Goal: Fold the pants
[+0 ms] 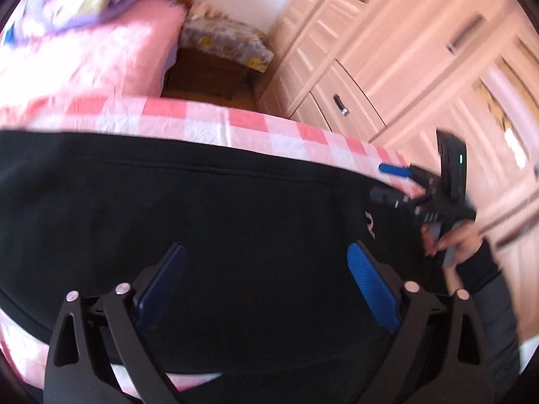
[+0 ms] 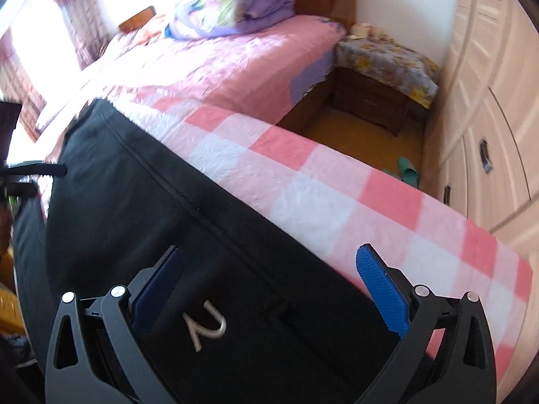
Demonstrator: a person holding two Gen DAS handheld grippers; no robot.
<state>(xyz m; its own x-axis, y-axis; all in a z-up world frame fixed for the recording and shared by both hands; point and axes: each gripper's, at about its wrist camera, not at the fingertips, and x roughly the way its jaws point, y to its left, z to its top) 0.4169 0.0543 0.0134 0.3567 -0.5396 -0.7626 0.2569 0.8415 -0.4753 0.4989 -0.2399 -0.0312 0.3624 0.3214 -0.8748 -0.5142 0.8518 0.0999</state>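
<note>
Black pants (image 1: 202,208) lie spread along the near edge of a bed with a pink-and-white checked cover (image 1: 256,124). My left gripper (image 1: 266,252) hangs open just above the dark cloth, nothing between its blue pads. In the right wrist view the pants (image 2: 134,202) run diagonally, with a white embroidered logo (image 2: 203,325) near the camera. My right gripper (image 2: 269,252) is open over that logo end, one pad above the cloth's edge. The left wrist view shows the right gripper (image 1: 387,183) at the pants' right end, held by a hand (image 1: 461,242).
A folded purple quilt (image 2: 235,6) rests at the head of the bed. A wooden nightstand (image 2: 374,101) under a floral cloth stands beside the bed. A light wardrobe (image 2: 488,118) with drawers lines the right side. A green slipper (image 2: 407,170) lies on the floor.
</note>
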